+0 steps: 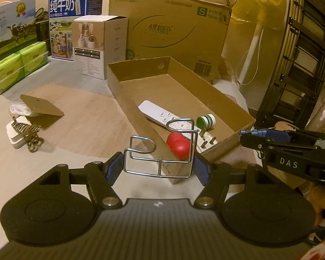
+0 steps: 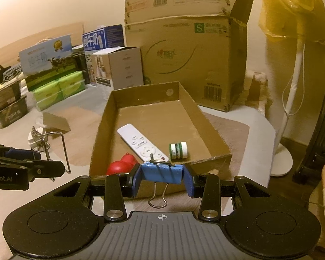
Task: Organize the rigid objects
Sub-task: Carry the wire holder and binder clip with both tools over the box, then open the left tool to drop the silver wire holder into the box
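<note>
My left gripper (image 1: 159, 165) is shut on a bent steel wire rack (image 1: 162, 147) and holds it above the near left corner of the shallow cardboard tray (image 1: 225, 99). My right gripper (image 2: 162, 178) is shut on a blue binder clip (image 2: 161, 172) just in front of the tray's near wall (image 2: 205, 162). In the tray lie a white remote (image 2: 142, 144), a red rounded object (image 2: 121, 165) and a small green-and-white jar (image 2: 178, 150). The right gripper shows at the right of the left wrist view (image 1: 244, 134). The left gripper with the rack shows at the left of the right wrist view (image 2: 60, 169).
On the floor to the left lie a white plug adapter (image 1: 16, 135), a striped metal clip (image 1: 28, 130) and a folded cardboard piece (image 1: 42, 106). Boxes and green tissue packs (image 1: 17, 65) line the back. A big carton (image 2: 188, 54) stands behind the tray, a fan stand (image 2: 283, 130) at right.
</note>
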Action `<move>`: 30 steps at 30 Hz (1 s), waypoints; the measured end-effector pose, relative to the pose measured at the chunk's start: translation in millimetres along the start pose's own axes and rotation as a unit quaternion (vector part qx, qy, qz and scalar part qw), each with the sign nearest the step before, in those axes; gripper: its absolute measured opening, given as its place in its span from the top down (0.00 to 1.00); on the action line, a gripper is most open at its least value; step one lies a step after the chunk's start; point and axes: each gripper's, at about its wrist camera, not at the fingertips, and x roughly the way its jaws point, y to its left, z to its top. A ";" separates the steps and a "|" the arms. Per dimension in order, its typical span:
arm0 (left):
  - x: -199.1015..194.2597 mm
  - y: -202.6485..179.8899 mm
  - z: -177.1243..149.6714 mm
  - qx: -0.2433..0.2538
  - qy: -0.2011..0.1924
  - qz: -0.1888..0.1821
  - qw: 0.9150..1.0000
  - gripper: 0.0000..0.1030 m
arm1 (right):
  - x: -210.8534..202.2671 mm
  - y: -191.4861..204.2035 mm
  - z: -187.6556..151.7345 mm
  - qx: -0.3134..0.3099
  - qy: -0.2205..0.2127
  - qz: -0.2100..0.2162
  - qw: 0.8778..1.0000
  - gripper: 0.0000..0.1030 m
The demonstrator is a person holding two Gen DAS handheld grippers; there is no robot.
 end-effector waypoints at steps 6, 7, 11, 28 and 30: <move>9.1 -4.9 7.3 0.003 -0.001 -0.007 1.000 0.36 | 6.1 -3.8 5.2 -0.001 -0.001 -0.002 1.000 0.60; 10.3 -5.5 8.5 0.003 -0.001 -0.009 1.000 0.36 | 6.9 -4.2 6.0 -0.002 -0.001 -0.002 1.000 0.60; 15.9 -8.3 12.9 0.007 -0.002 -0.014 1.000 0.36 | 10.1 -6.1 9.6 -0.004 -0.002 -0.003 1.000 0.60; 45.0 -5.6 41.9 0.013 -0.009 -0.023 1.000 0.36 | 40.3 -18.3 37.6 -0.036 -0.006 -0.003 0.999 0.60; 51.1 -4.5 47.2 0.014 -0.010 -0.022 1.000 0.36 | 47.0 -20.6 41.3 -0.039 -0.004 -0.002 0.999 0.60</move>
